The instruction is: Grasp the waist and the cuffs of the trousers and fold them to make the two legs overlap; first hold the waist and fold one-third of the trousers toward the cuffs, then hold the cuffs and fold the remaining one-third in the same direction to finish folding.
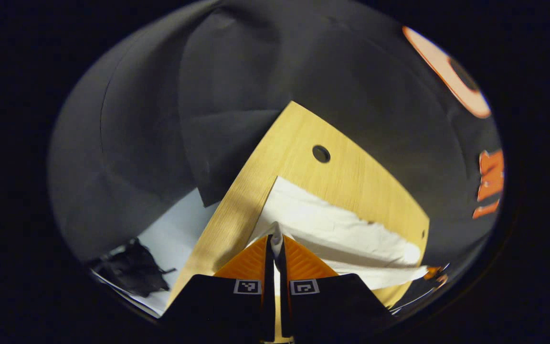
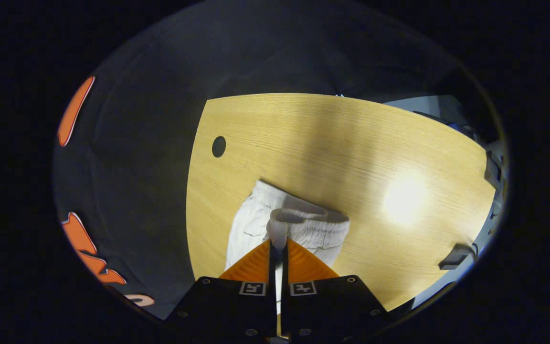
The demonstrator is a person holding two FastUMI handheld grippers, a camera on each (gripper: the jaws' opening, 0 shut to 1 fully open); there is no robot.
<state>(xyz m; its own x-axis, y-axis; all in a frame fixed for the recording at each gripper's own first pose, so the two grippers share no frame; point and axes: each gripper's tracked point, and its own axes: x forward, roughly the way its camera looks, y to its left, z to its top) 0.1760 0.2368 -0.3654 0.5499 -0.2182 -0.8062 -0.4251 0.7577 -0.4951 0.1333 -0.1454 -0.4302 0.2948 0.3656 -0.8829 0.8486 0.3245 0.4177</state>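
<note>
White trousers [image 1: 346, 229] lie across a light wooden table [image 1: 342, 177]. In the left gripper view my left gripper [image 1: 275, 241] is shut on a pinched fold of white cloth at one end of the trousers; the rest stretches away to the right. In the right gripper view the elastic waist [image 2: 308, 222] of the trousers [image 2: 256, 224] is bunched and lifted a little, and my right gripper [image 2: 277, 243] is shut on its edge. Which end the left gripper holds I cannot tell for sure.
A round hole [image 1: 321, 154] is cut in the tabletop near its far corner, also seen as the hole [image 2: 218, 146] in the right gripper view. A dark bag [image 1: 132, 270] lies on the pale floor left of the table. A small dark object [image 2: 456, 255] sits at the table's right edge.
</note>
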